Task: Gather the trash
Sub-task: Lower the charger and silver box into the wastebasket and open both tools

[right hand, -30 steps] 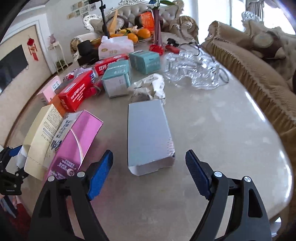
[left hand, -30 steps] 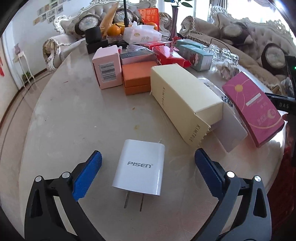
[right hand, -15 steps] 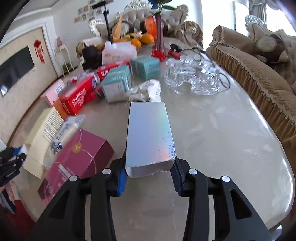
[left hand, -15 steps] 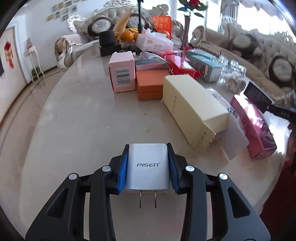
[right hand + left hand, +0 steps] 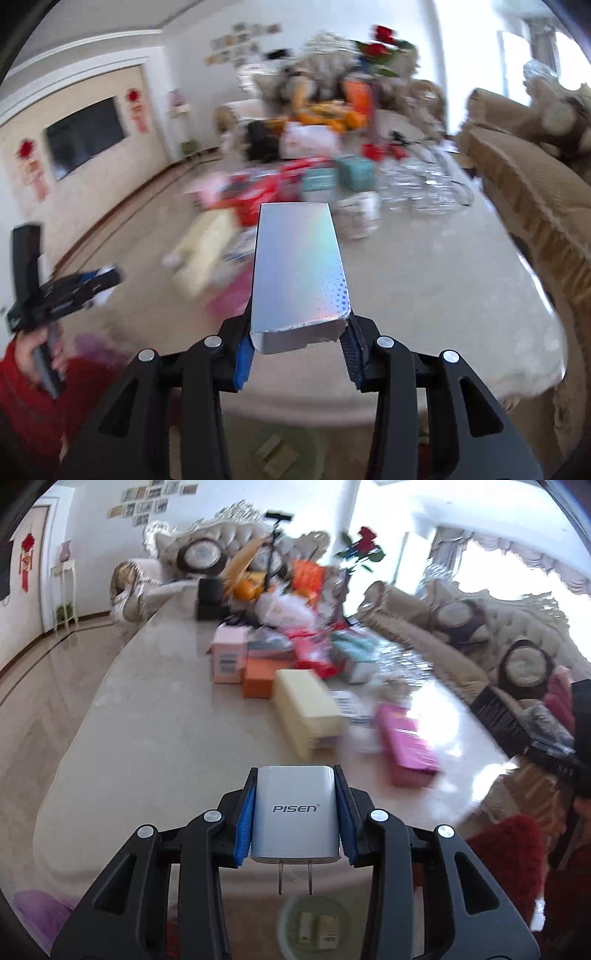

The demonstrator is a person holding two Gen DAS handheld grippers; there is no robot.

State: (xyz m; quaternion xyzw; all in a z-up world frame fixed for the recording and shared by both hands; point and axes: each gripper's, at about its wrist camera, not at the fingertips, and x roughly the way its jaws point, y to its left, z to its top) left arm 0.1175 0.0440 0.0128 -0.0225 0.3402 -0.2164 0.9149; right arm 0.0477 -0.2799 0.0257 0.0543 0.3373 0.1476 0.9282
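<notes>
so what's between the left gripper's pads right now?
The white PISEN charger, clamped by the left gripper on both sides, prongs toward the camera, lifted off the table. Left wrist view.

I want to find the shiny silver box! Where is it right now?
The silver box is in the middle of the right wrist view, clamped between the right gripper and lifted above the near edge of the table.

Sunlit room — ornate sofas [image 5: 436, 613]; wall-mounted television [image 5: 85, 138]
</notes>
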